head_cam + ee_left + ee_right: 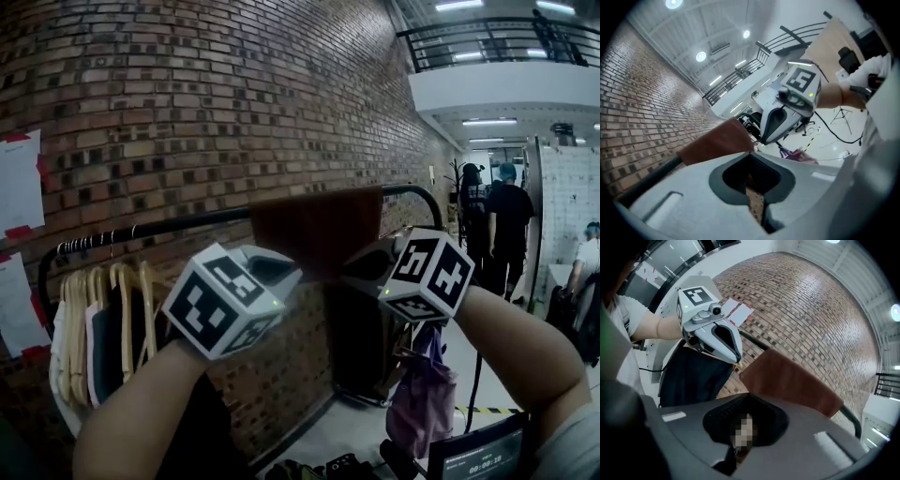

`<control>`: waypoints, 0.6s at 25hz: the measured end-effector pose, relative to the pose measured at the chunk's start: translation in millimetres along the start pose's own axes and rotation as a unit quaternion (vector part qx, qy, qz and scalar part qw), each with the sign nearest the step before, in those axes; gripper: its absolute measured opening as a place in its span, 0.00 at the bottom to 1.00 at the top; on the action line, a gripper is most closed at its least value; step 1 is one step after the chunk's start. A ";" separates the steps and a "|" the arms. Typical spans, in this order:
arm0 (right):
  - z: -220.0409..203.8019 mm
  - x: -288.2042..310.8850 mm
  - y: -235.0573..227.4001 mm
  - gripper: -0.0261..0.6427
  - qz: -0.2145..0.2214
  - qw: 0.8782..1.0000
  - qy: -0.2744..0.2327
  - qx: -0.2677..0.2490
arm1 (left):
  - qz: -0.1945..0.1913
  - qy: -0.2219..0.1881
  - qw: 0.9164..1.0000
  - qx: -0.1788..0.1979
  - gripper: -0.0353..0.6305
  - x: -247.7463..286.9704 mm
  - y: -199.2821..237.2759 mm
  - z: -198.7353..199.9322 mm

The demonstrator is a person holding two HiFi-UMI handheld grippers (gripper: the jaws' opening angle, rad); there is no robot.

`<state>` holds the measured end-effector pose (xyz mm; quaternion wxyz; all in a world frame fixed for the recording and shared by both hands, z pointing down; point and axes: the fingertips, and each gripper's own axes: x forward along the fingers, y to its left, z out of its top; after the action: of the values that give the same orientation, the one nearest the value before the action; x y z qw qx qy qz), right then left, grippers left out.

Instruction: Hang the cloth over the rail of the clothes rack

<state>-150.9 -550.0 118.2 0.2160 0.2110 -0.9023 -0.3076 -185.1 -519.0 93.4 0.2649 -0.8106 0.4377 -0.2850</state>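
A brick wall [234,103] fills the head view from nine to twelve o'clock. White paper sheets [19,183] edged with red tape are stuck to it at nine o'clock. Wooden hangers [127,309] carrying pale and dark garments hang at eight o'clock. A purple bag [422,398] dangles at five o'clock, with a lit screen [483,457] just below it. A balcony railing [487,42] runs at one o'clock, and two people in dark clothes [509,220] stand at three o'clock.

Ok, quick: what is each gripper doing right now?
Left gripper: closed, pinching an edge of the brown cloth.
Right gripper: closed, apparently on the same cloth; the pinch point itself is obscured.
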 end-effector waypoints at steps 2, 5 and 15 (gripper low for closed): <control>-12.8 -2.0 31.6 0.04 0.013 1.000 -0.003 0.023 | -0.033 -0.014 0.999 0.000 0.05 -8.5 -46.8 -7.0; -27.8 -7.2 74.0 0.04 0.037 0.997 -0.012 0.059 | -0.076 -0.023 0.997 -0.009 0.05 -17.5 -108.5 -20.1; -91.1 -50.0 188.6 0.04 0.101 0.980 -0.009 0.170 | -0.129 -0.021 0.979 -0.158 0.06 -21.1 -245.3 -81.6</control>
<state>-109.4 -430.4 292.4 0.1990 0.1492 -0.9601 -0.1280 -114.2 -398.6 312.0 0.1036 -0.8979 0.3631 -0.2264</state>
